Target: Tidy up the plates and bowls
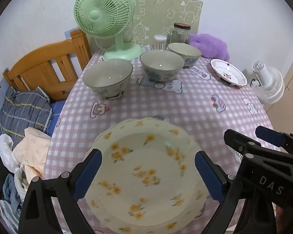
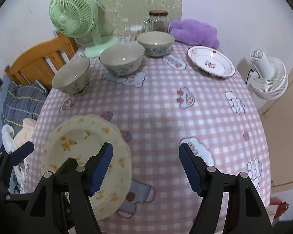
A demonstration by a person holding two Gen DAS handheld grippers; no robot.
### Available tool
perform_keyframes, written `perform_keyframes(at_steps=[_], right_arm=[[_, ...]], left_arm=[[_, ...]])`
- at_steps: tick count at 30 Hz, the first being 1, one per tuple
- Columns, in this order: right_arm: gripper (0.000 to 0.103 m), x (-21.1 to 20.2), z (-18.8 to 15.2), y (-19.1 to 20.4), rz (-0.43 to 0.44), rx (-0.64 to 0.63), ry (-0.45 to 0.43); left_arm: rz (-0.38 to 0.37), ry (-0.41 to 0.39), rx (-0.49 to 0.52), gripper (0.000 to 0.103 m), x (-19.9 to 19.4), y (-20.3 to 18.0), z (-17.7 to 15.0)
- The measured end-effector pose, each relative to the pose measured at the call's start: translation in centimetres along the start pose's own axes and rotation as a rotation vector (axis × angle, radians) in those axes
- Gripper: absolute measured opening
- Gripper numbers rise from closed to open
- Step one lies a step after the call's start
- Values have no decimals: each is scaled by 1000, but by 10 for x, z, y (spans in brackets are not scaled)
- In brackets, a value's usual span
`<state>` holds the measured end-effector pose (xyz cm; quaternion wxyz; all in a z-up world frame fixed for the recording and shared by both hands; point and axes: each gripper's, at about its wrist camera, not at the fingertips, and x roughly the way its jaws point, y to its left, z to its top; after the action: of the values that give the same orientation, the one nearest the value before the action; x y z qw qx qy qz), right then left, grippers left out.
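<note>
Table under pink checked tablecloth (image 2: 166,107) with cartoon prints, pushed to white wall; wooden bed frame (image 1: 46,68) left, bedding heaped below. Green fan (image 1: 105,15), jar (image 1: 180,33), purple plush (image 2: 193,32) at back; white fan (image 2: 267,78) right. Three bowls (image 1: 160,64) in row, red-patterned plate (image 2: 211,61) beyond. Yellow-flowered plate stack (image 1: 144,175) on near edge. Left gripper (image 1: 148,175) jaws apart above stack, not touching; right gripper (image 2: 146,167) jaws apart, empty

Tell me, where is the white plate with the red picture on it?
The white plate sits at the table's far right in both views, just in front of the purple plush toy and right of the three bowls.
</note>
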<state>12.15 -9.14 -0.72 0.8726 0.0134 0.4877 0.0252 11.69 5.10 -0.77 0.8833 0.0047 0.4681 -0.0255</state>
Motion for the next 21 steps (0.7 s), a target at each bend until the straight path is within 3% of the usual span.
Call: perform_keyframes(at_steps=[21], right_arm=[[74,-14,54,-134,104,-108,-99]], left_arm=[[76,-92,-97,93,5,-135,48]])
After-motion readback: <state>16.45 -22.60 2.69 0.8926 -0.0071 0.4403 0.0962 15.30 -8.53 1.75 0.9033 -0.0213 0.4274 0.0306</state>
